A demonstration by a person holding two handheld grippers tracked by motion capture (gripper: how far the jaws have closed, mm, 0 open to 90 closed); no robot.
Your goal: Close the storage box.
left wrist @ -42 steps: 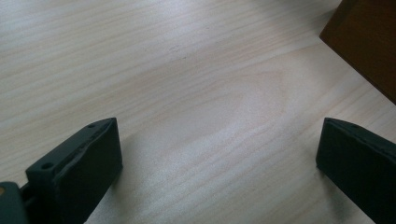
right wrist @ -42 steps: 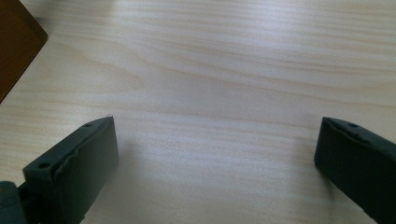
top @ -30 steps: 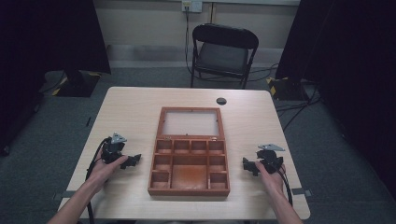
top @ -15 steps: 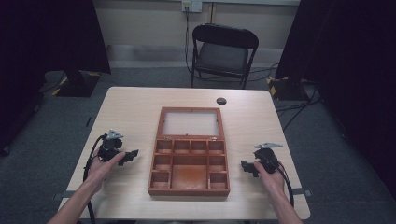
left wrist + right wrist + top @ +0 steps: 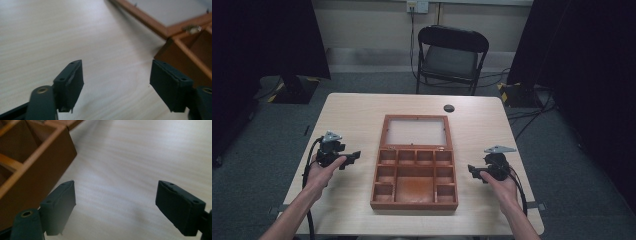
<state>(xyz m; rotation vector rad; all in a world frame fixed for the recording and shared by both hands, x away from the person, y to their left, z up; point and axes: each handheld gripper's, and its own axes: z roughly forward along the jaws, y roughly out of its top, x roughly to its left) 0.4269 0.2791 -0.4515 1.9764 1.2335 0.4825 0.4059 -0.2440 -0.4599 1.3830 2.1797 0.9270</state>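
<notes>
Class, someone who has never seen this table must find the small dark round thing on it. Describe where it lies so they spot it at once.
Start at the light wooden table and find the open wooden compartment box at its middle. Look past the box's flat lid, toward the folding chair: the small black disc lies alone near the table's far edge. Being round, flat and black, it stands apart from the brown box.

Both handheld units are all black: the left gripper (image 5: 354, 156) and right gripper (image 5: 472, 170) each wear a grey triangular plate on top and trail a black cable. Blocky jaws, small screw holes; forearms bare.
</notes>
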